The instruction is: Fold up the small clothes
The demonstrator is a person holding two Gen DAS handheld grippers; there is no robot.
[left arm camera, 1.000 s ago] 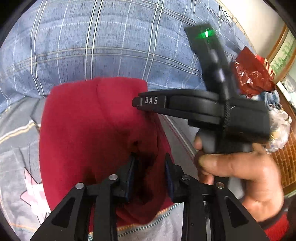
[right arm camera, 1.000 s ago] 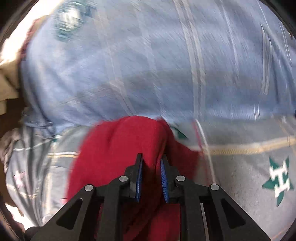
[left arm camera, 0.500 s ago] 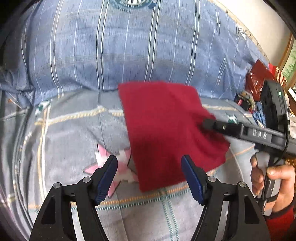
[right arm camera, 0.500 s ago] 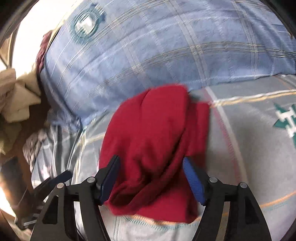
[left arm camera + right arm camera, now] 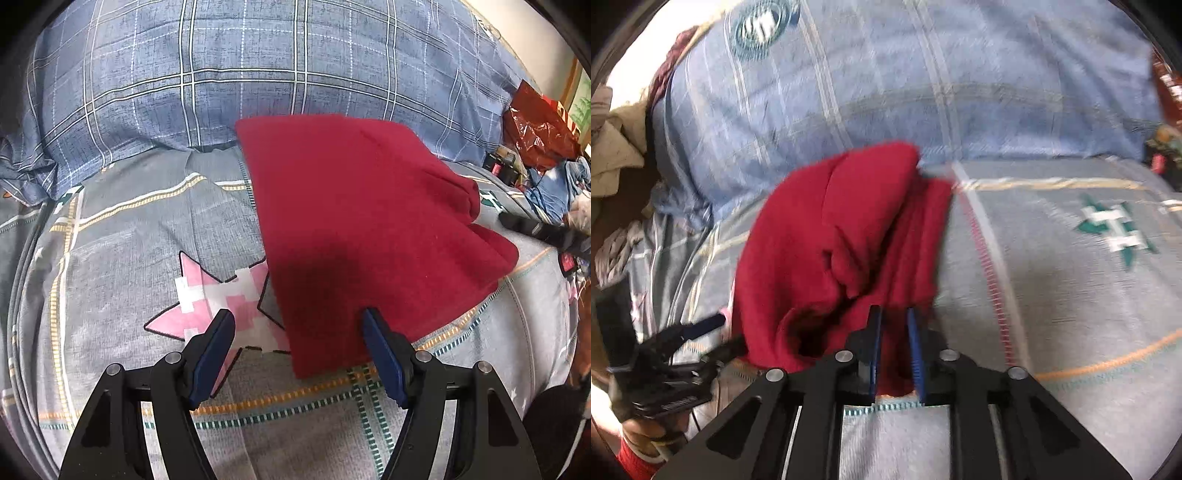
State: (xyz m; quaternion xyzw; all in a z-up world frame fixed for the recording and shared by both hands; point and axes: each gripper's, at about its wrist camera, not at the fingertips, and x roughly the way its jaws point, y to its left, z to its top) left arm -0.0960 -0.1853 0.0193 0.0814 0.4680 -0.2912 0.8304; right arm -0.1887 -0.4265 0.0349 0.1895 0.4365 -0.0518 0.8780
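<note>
A folded red garment (image 5: 362, 229) lies on the grey patterned bedsheet (image 5: 122, 236). My left gripper (image 5: 299, 332) is open and empty, with its right finger at the garment's near edge. In the right wrist view the garment (image 5: 842, 236) looks bunched, with a fold open near me. My right gripper (image 5: 894, 325) is shut on the red garment's near edge. The left gripper also shows in the right wrist view (image 5: 713, 332), at the garment's left side. The right gripper's body shows at the right edge of the left wrist view (image 5: 543, 232).
A large blue plaid pillow (image 5: 236, 70) lies behind the garment. A red shiny bag (image 5: 539, 129) and blue clothes (image 5: 557, 188) sit at the far right. Beige cloth (image 5: 613, 147) lies at the left in the right wrist view.
My right gripper was shut, opened half a second ago, and has now closed on the garment's edge. My left gripper let go of the garment, opened and drew back.
</note>
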